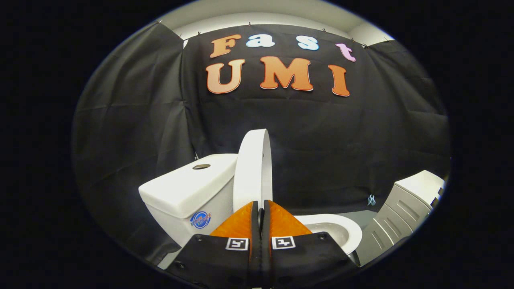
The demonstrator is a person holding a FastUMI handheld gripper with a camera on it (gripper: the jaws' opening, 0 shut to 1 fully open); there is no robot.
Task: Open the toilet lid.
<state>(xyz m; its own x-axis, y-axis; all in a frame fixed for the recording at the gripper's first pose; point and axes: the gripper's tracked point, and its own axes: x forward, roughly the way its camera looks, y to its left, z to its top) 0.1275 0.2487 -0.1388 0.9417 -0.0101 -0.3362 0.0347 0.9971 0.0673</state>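
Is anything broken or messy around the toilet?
Nothing looks broken or spilled. The toilet lid stands raised, seen edge-on beside the tank, with the bowl's rim showing to the other side. The gripper has its fingers close together just in front of the lid. A white cabinet stands beyond the bowl.

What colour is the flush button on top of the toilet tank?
Dark, brownish metallic. The flush button sits on the white tank, seen in the gripper view, beyond the gripper and its nearly closed fingers.
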